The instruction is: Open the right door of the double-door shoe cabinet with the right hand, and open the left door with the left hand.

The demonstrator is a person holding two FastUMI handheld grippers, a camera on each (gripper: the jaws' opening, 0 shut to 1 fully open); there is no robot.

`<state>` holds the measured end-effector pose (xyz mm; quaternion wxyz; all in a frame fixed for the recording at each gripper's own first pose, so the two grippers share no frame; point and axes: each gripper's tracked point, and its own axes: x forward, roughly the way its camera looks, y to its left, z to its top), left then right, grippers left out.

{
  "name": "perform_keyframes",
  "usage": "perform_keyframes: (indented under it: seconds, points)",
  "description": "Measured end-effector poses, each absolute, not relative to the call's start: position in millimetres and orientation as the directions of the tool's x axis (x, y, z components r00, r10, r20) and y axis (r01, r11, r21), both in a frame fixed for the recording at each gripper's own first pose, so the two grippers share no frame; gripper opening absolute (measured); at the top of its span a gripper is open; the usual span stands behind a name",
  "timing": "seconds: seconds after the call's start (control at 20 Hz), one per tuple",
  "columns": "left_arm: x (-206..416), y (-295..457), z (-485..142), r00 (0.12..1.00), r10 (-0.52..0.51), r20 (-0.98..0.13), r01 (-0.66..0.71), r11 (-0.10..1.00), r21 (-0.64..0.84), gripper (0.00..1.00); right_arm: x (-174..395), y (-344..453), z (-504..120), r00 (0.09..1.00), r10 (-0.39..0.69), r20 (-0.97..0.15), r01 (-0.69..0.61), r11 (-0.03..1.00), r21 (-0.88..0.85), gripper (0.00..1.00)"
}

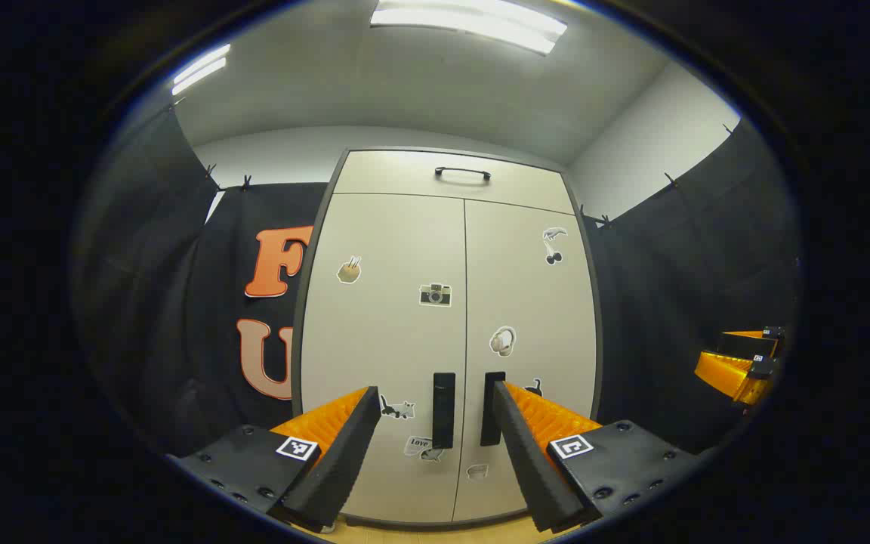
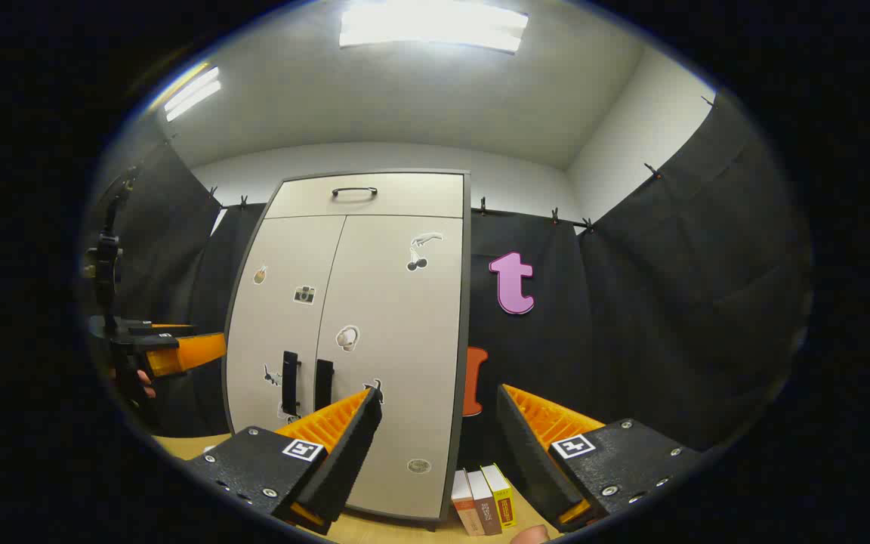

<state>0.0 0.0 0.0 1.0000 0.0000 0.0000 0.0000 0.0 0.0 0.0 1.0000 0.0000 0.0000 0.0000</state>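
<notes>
Both doors of the cabinet (image 1: 450, 332) stand closed ahead of me, my left claw (image 1: 435, 412) spread and lined up on the two dark handles, left handle (image 1: 443, 409) and right handle (image 1: 492, 408), flanking the centre seam. My right claw (image 2: 435, 412), also spread, hangs off to the cabinet's right, above books (image 2: 484, 510) on the surface. The doors look stiff, light panels; the slim upright handles are the hold. Cloth walls sit close on each side, so swing room looks tight.
</notes>
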Motion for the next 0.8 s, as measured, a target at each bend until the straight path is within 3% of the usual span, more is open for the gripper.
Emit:
perform_keyframes:
  seconds: [0.35, 0.8]
  points:
    - [2, 4, -27, 0.997, -0.019, -0.077, 0.017, 1.000, -0.026, 0.95, 2, -2, -16, 0.998, -0.035, -0.057, 0.035, 0.999, -0.001, 0.94]
    - [19, 48, -38, 0.997, -0.028, -0.066, 0.029, 0.999, 0.015, 0.96, 5, -26, -24, 0.971, -0.223, -0.089, 0.211, 0.970, -0.122, 0.94]
